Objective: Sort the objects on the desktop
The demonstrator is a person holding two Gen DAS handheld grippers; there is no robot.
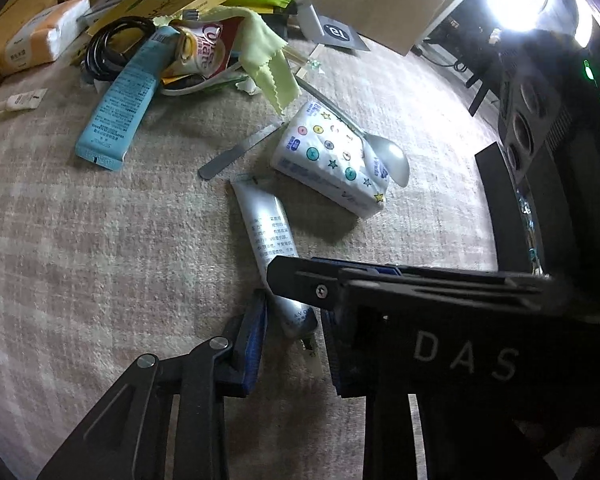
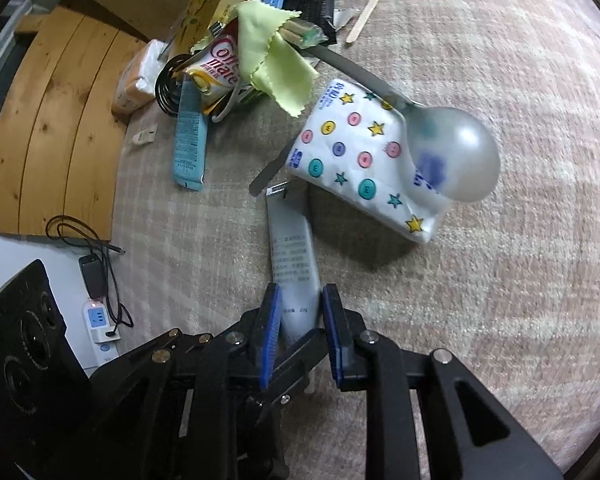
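A silver-white tube [image 1: 266, 224] lies on the beige cloth, its cap end towards me. My left gripper [image 1: 294, 320] straddles the cap end; its blue pads stand a little off the tube, so it is open. The right gripper's black finger [image 1: 320, 286] crosses over the tube just ahead of my left one. In the right wrist view my right gripper [image 2: 298, 296] straddles the tube [image 2: 294, 248] lower down its body. There the blue pads [image 2: 270, 332] sit right at its sides without visibly squeezing it. The tube rests flat on the cloth.
A star-printed tissue pack [image 1: 332, 160] with a plastic spoon [image 1: 392, 160] on it lies just beyond the tube, beside a metal nail file [image 1: 236, 154]. Further back are a blue tube [image 1: 120, 104], a yellow cloth [image 1: 268, 64], a Coffee-mate sachet [image 1: 208, 48], a black cable [image 1: 112, 48] and an orange tissue pack [image 1: 40, 36].
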